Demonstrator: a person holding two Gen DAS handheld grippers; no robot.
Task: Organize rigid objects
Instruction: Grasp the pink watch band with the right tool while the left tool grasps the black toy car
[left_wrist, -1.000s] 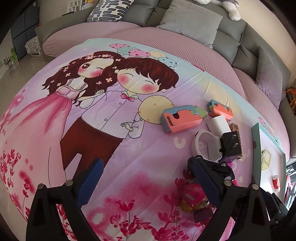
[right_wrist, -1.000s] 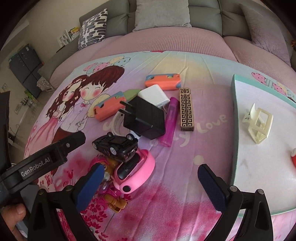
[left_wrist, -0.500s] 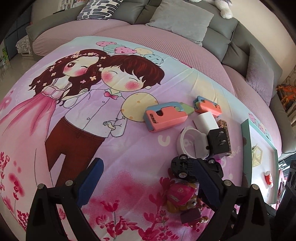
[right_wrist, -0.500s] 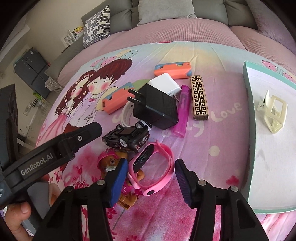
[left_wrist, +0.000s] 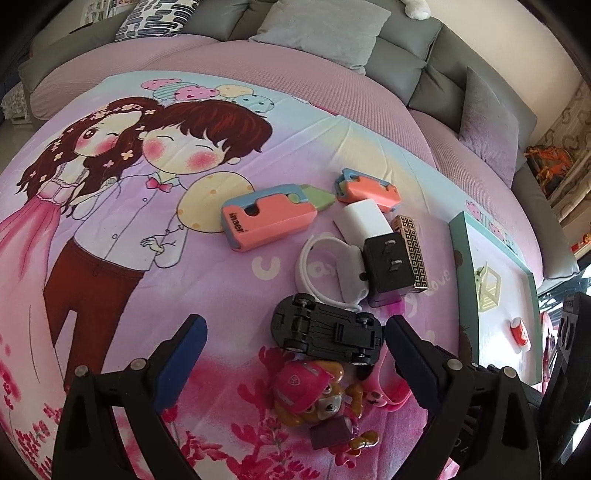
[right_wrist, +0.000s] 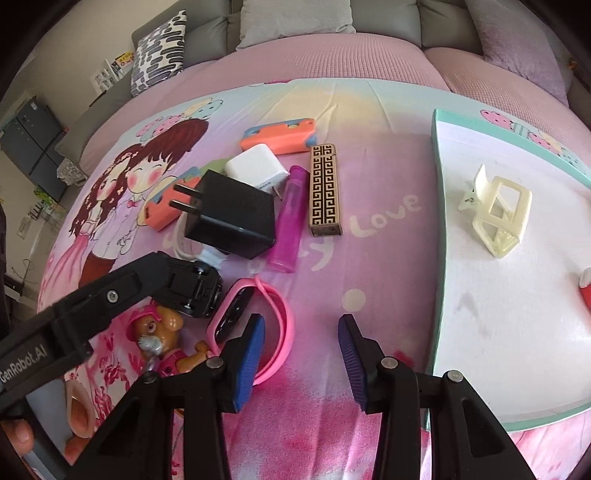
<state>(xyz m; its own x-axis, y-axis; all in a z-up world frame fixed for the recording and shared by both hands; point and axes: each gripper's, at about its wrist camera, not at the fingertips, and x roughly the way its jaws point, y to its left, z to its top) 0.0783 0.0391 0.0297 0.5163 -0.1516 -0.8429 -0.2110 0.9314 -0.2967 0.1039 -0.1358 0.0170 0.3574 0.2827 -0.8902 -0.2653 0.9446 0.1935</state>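
A black toy car (left_wrist: 325, 334) lies upside down on the printed sheet, between the fingers of my open left gripper (left_wrist: 293, 332) and close to the right one. A pup figure (left_wrist: 310, 395) sits just below it. Beside them lies a pink wristband (right_wrist: 284, 314). My right gripper (right_wrist: 301, 325) hovers over the band with its jaws closing. The band's loop lies by the left pad, and neither pad presses on it. In the right wrist view one of the left gripper's fingers (right_wrist: 159, 266) covers part of the car (right_wrist: 199, 288).
Behind lie a black charger (right_wrist: 229, 218), a white charger (right_wrist: 255, 170), a magenta tube (right_wrist: 290, 218), a gold patterned box (right_wrist: 324, 192) and two orange-blue cases (right_wrist: 280, 136). A teal-rimmed tray (right_wrist: 437, 258) at right holds a cream hair clip (right_wrist: 495, 214).
The right gripper's jaws have narrowed a lot while it came down over the pink wristband. The left gripper moved in, so the black car now lies between its fingers.
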